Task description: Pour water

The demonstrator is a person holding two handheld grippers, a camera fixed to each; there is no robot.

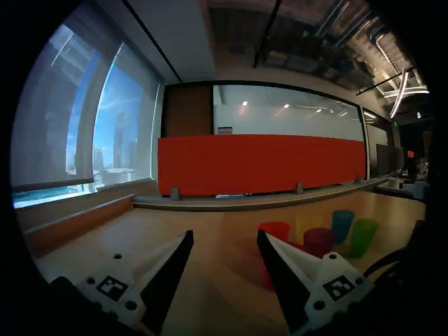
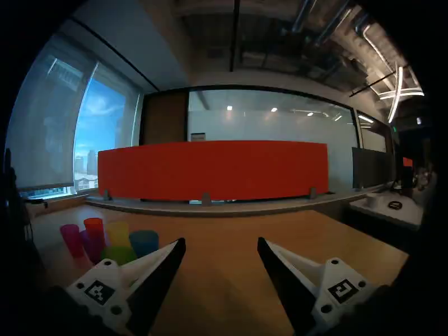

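While your left hand-held gripper [image 1: 224,234] and right hand-held gripper [image 2: 221,242] hover released and empty, the coloured cups [image 1: 320,239] stand clustered on the surface [image 1: 168,224], lower right in the left gripper view

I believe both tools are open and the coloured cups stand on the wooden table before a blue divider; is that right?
No: the right gripper view shows the divider is red, not blue. The left tool and right tool are open, and the cups stand on the table.
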